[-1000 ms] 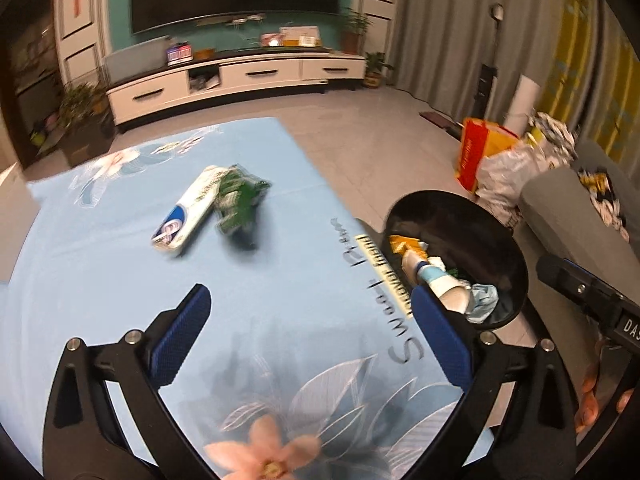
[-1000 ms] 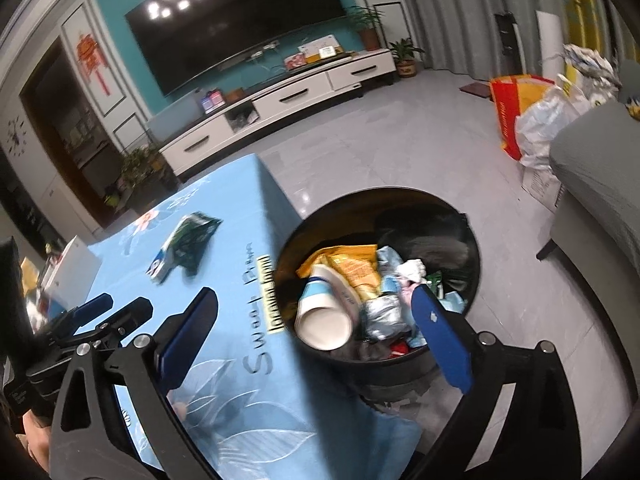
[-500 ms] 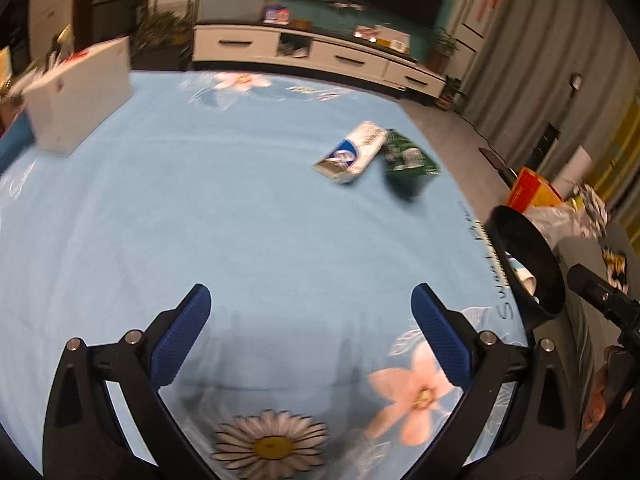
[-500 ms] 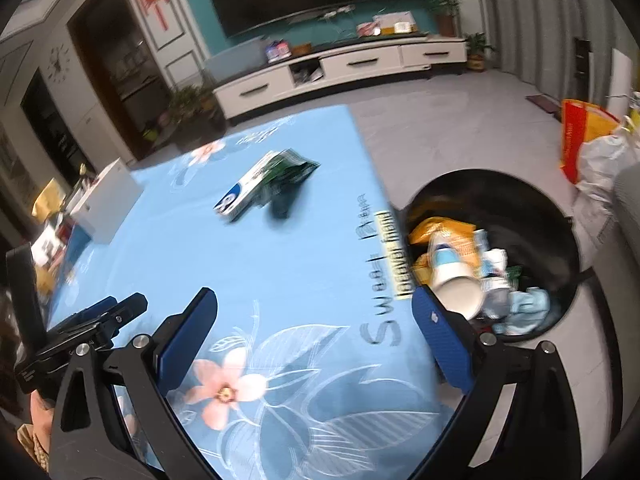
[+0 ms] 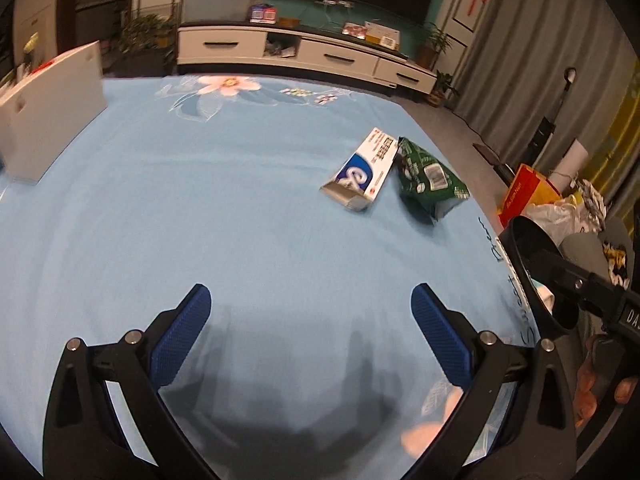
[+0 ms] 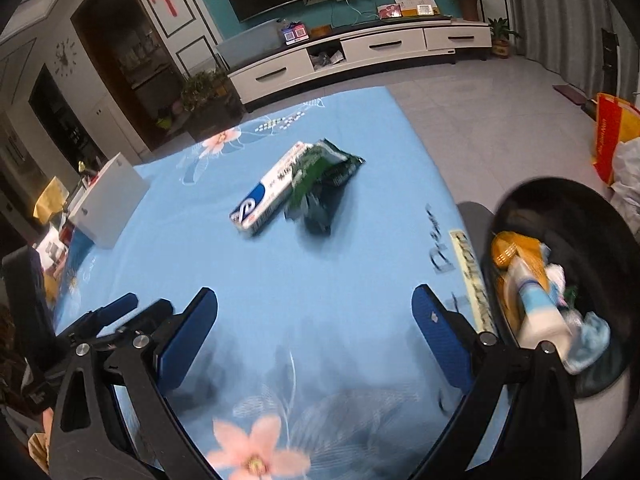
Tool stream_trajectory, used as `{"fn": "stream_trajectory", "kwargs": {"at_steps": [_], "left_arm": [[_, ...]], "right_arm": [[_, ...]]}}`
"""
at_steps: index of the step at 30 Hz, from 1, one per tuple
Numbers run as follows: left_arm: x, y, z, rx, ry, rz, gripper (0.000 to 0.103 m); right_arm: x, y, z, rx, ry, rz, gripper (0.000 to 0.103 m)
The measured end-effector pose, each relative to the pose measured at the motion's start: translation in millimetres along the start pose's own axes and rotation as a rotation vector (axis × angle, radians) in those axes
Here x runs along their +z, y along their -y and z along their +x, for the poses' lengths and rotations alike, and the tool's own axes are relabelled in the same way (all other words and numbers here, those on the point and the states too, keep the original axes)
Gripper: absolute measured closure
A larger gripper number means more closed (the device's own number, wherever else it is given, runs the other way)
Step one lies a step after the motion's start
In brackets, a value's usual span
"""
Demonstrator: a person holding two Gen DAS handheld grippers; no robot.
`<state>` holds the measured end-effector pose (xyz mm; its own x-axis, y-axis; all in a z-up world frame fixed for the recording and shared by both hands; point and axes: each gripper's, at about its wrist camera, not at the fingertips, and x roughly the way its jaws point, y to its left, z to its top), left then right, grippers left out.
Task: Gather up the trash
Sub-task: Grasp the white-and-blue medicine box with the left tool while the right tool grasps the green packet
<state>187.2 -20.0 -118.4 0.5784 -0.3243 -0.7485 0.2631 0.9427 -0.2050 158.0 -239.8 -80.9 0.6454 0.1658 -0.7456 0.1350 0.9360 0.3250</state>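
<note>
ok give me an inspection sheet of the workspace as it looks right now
surface: table under a blue flowered cloth, mostly bare.
job's things: white and blue box and green wrapper lie touching near the far right part of the table; black bin stands off the table's right edge, holding a paper cup and other trash.
clutter: white box at the table's left edge.
grippers: left gripper open and empty over the cloth; right gripper open and empty.
cables: nothing seen on the table.
surroundings: TV cabinet, plants, curtains, bags on the floor.
</note>
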Motion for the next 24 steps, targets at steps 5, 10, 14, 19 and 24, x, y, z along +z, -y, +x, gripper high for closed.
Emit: {"fn": "stream_trajectory", "kwargs": {"at_steps": [5,10,14,19,24], "left_arm": [[25.1,13.0,32.9,-0.029,-0.011,0.046,0.003],[44.0,21.6,63.6,-0.045,-0.023,0.084,0.003],[54.4,26.4,84.6,-0.051,-0.039,0.105,0.004],[62.3,32.8,101.2,-0.054,-0.052,0.123,0.011],[68.1,38.1,112.6,-0.040,-0.068,0.138,0.026]], "right_arm": [[29.6,2.3,35.6,0.032,0.002,0.021,0.013],[49.9,9.7,69.6,0.063,-0.015,0.072,0.025],[56.7,12.2,85.6,0.053,-0.030,0.074,0.047],[60.4,18.6,90.6,0.039,-0.041,0.090,0.079],[58.1,24.5,83.8,0.024,-0.025,0.101,0.084]]}}
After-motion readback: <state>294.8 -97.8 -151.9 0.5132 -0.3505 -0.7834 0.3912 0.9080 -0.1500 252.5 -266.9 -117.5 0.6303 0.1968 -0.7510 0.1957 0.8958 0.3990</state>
